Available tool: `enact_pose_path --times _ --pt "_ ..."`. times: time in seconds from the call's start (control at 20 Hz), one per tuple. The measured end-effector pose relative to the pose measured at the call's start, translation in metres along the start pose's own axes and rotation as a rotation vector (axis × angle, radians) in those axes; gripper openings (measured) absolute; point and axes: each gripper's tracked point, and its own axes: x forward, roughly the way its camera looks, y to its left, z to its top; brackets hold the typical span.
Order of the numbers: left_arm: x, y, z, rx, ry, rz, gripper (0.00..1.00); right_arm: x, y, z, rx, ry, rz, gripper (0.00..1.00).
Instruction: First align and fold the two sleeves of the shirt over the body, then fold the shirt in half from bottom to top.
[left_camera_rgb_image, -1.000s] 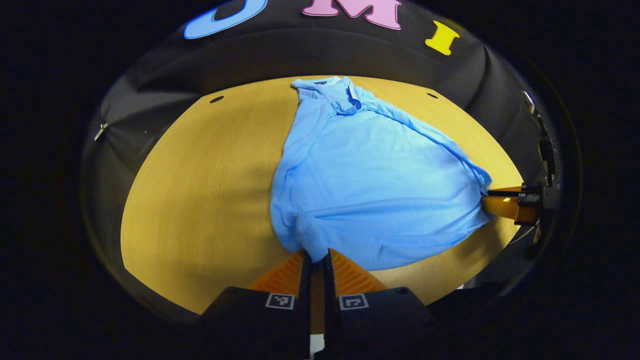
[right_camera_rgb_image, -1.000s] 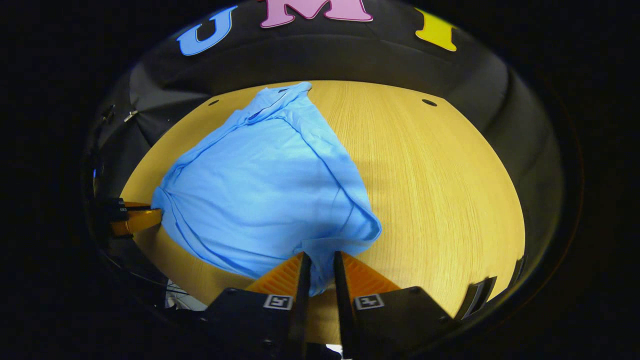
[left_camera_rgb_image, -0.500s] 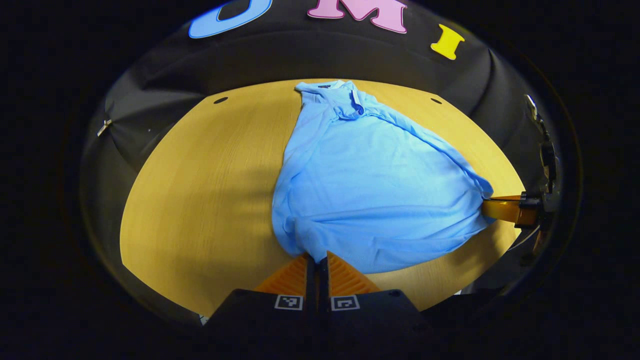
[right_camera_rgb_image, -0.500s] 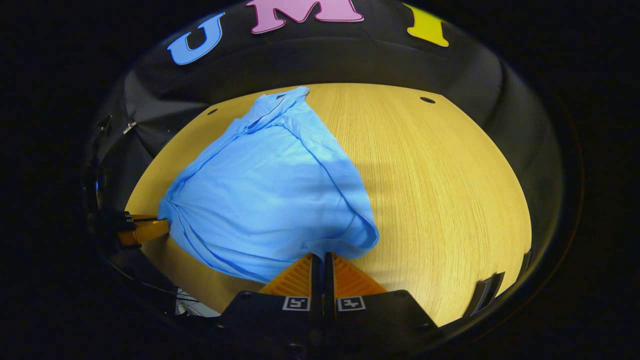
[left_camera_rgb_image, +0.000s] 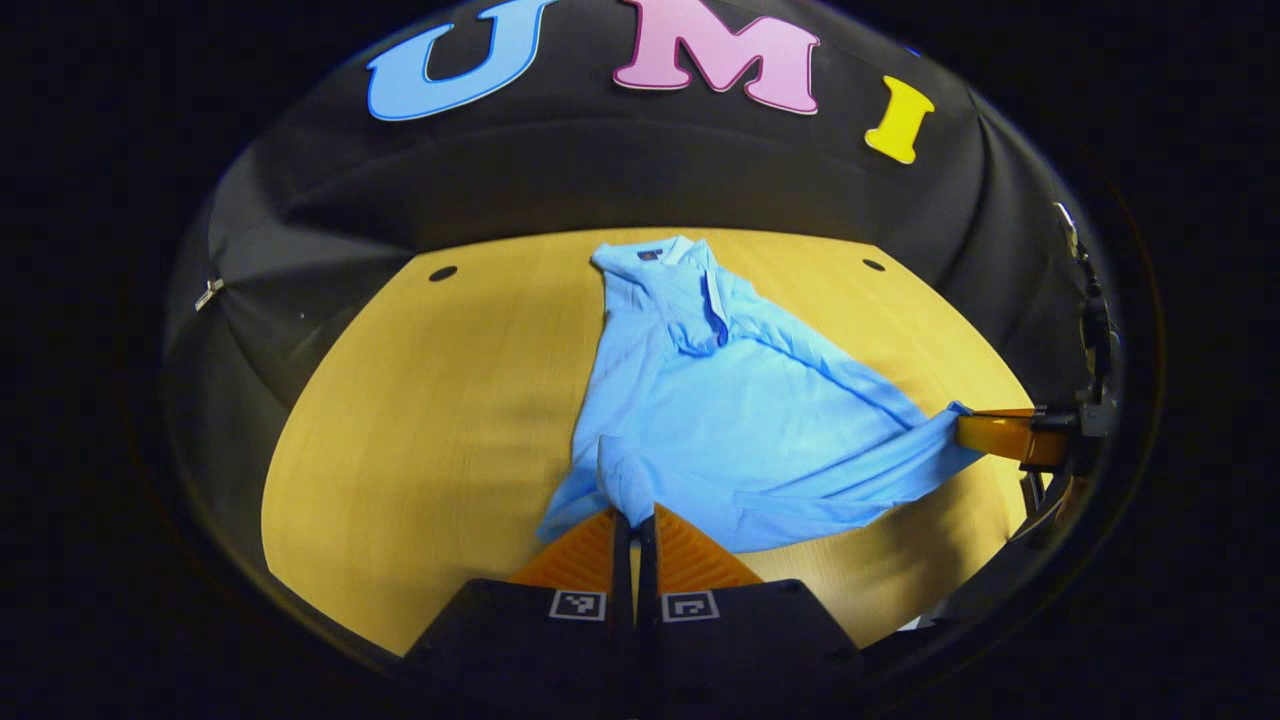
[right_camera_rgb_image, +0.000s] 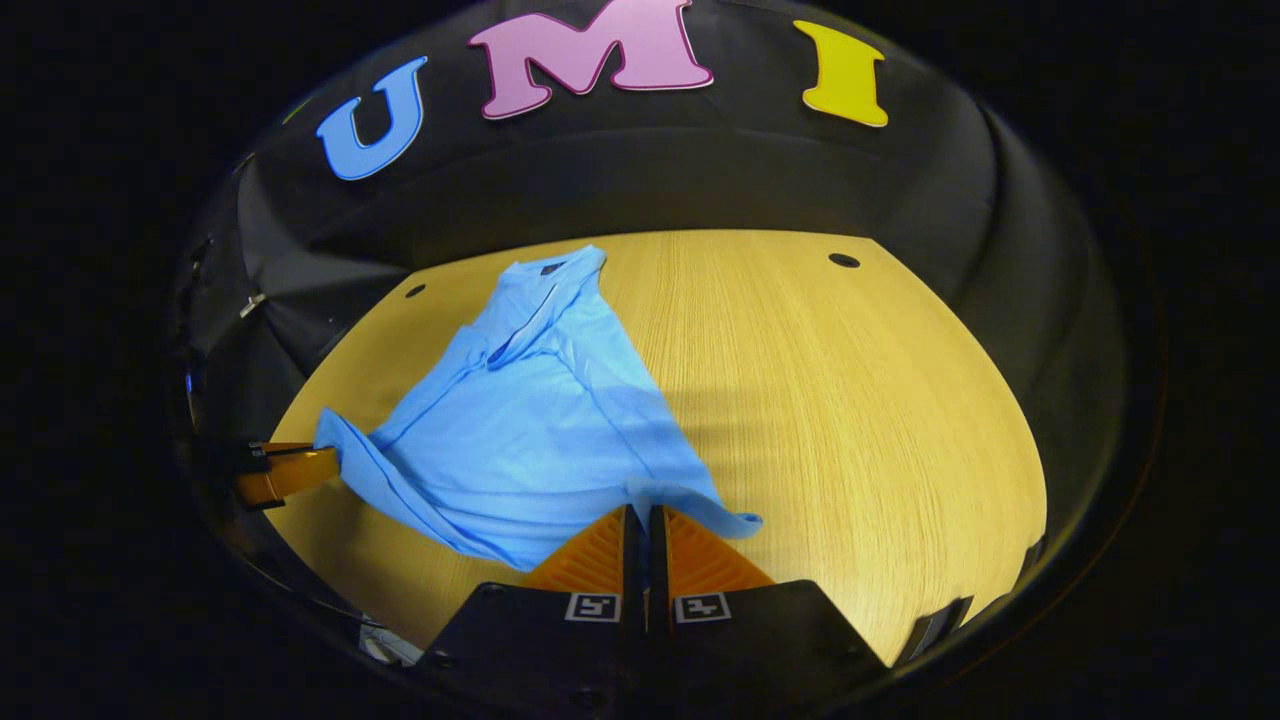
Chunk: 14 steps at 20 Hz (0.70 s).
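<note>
Light-blue short-sleeved collared shirt (left_camera_rgb_image: 740, 420) spread on the yellow wood-grain table (left_camera_rgb_image: 420, 430), collar toward the booth's far wall, lower hem raised off the surface. Left gripper (left_camera_rgb_image: 633, 522) clenched on the hem's one corner; right gripper (right_camera_rgb_image: 645, 515) clenched on the other corner, also seen at the right edge of the left gripper view (left_camera_rgb_image: 985, 432).
</note>
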Motion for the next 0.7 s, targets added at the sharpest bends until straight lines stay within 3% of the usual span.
enact_pose_path --times 0.7 --pt "0.07 0.028 0.129 -0.043 -0.206 0.066 0.06 0.08 0.015 0.142 0.016 -0.195 0.035 0.05"
